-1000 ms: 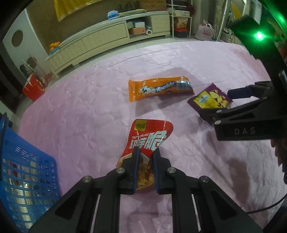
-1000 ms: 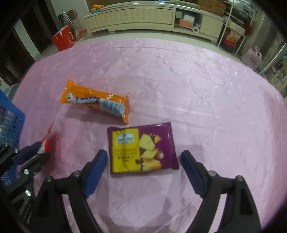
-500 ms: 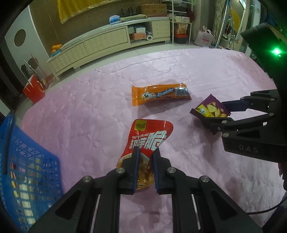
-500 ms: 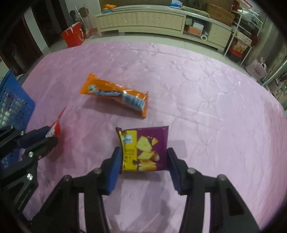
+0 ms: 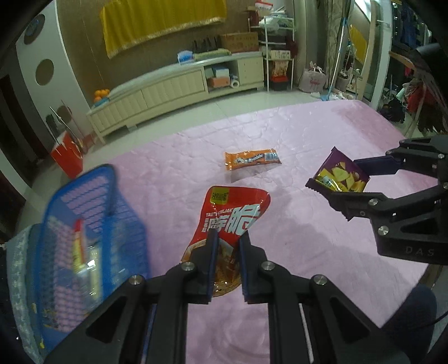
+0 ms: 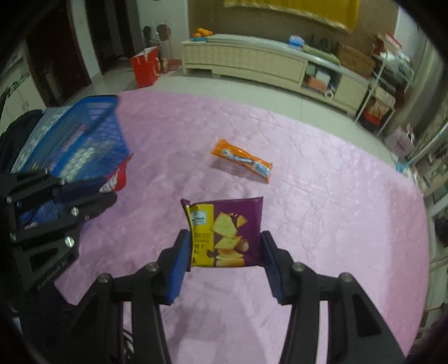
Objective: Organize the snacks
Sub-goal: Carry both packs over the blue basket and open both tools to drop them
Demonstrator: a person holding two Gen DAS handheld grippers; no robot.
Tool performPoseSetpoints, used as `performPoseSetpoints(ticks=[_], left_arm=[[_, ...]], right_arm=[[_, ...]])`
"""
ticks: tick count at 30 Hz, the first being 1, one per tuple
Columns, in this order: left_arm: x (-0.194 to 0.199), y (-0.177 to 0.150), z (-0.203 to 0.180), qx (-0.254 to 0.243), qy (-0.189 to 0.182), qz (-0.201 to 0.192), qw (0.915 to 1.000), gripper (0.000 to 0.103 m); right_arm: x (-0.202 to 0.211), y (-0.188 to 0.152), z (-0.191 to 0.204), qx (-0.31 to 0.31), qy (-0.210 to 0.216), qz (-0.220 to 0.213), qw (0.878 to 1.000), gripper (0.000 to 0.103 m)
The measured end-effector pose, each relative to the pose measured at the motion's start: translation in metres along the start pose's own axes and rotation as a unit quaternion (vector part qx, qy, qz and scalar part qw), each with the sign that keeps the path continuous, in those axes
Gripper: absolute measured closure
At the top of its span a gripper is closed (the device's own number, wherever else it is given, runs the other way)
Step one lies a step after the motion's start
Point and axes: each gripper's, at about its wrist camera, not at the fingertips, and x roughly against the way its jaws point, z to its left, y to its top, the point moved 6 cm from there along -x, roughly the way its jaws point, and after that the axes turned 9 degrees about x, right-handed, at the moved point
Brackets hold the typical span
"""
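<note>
Snacks, left wrist view: the red pouch (image 5: 229,215) is pinched at its lower end between the fingers of the left claw (image 5: 226,246), jaws nearly together with only the pouch's thickness between them. Its long axis runs straight out along the fingers, top edge pointing away. It appears lifted clear of the pink cover (image 5: 294,134). The blue basket (image 5: 84,224) sits to the left of this claw, close by, rim blurred; some packets already lie in it. The right claw (image 5: 347,184) shows at the right edge, clamped on the purple chip packet (image 5: 338,176), which is tilted and held above the cover. The orange wrapper (image 5: 252,160) lies flat on the cover beyond both, long axis left-right.

Right wrist view: the right claw (image 6: 224,243) holds the purple chip packet (image 6: 226,232) across its width, jaws about half open, pads on both side edges, face up. The blue basket (image 6: 75,140) is far left, beyond the left claw (image 6: 112,193). The orange wrapper (image 6: 242,160) lies ahead, apart from both claws.

Judgement: the left claw is the nearer to the basket, so the red pouch should go in first with a short swing left; the purple packet must cross over.

Surface: quilted pink cover, soft, possibly a bed. Room: tiled floor, long cream cabinet (image 5: 173,86), yellow hanging (image 5: 162,19), red bag (image 6: 145,65) on floor.
</note>
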Motion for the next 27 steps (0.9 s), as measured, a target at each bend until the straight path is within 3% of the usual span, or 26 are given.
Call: performPoseSetpoints(ticks=[7, 15, 27], left_arm=[[0.061, -0.019, 0.027, -0.006, 0.01, -0.028, 0.9995, 0.09], [0.097, -0.033, 0.058, -0.015, 0.012, -0.05, 0.9986, 0.09], [0.118, -0.032, 0.134, 0.034, 0.012, -0.06, 0.9976, 0.089]], right_arm=[[0.05, 0.01, 0.044, 0.05, -0.026, -0.031, 0.998, 0.048], [0.086, 0.029, 0.097, 0.123, -0.075, -0.078, 0.987, 0.048], [0.095, 0.076, 0.16, 0.158, -0.038, -0.127, 0.979, 0.048]])
